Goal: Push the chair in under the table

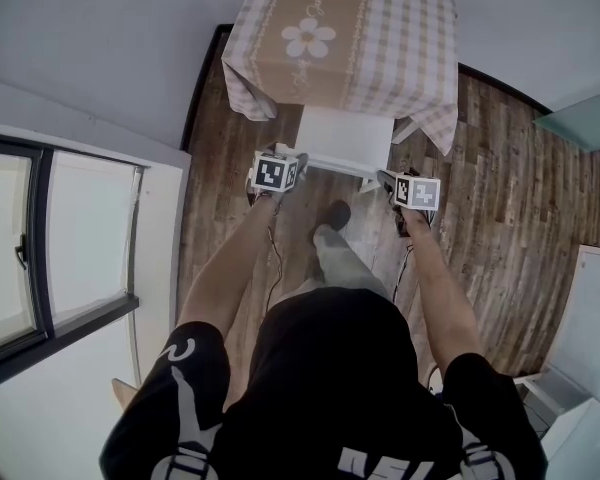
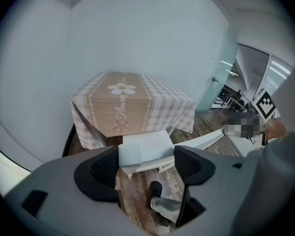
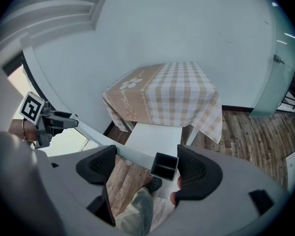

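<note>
Left tool (image 2: 145, 163) and right tool (image 3: 147, 166), both released, straddle the chair's (image 1: 345, 136) crosswise back rail (image 3: 133, 152); its seat points toward the bench (image 1: 340, 28).

Black short-sleeved T-shirt (image 1: 330, 388), with white print across the front and a white curl on one sleeve. Pale grey trousers (image 1: 342, 260), dark shoe (image 1: 336, 213).

Left gripper (image 1: 277, 171) carries a pale cube faced with black-and-white square markers. Right gripper (image 1: 417, 192) carries a matching cube. A thin black cable (image 1: 276, 258) trails from the left one and a second thin black cable (image 1: 408, 260) from the right.

Gripper views: smooth grey moulded plastic bodies. The jaws are lined with black dimpled rubber pads (image 2: 104, 170); the right gripper's pads (image 3: 95, 163) are alike.
</note>
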A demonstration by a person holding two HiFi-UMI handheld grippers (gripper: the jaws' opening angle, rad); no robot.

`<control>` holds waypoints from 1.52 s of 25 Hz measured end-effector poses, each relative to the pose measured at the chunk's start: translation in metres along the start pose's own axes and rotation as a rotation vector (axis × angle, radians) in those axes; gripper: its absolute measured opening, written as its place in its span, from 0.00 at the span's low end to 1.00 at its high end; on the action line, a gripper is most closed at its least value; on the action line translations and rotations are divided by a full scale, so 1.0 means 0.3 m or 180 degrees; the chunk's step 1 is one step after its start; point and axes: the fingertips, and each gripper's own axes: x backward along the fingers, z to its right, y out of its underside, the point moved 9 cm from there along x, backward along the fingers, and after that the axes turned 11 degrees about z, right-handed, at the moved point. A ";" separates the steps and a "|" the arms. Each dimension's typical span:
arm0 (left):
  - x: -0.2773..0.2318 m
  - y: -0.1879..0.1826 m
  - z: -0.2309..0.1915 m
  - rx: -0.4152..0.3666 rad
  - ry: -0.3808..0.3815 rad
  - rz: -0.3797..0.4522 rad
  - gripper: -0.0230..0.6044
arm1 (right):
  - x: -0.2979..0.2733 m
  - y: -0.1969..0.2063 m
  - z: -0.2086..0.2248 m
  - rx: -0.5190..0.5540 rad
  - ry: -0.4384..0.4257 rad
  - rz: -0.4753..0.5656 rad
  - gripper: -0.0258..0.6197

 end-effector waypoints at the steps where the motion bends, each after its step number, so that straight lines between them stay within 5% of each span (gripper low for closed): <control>1: -0.009 -0.010 -0.006 -0.0004 0.0003 -0.0007 0.59 | -0.008 -0.009 0.000 -0.0013 -0.0002 0.0001 0.66; 38: -0.382 -0.362 -0.145 -0.0021 0.0069 -0.0112 0.59 | -0.319 -0.352 0.177 -0.0085 0.0177 -0.0037 0.67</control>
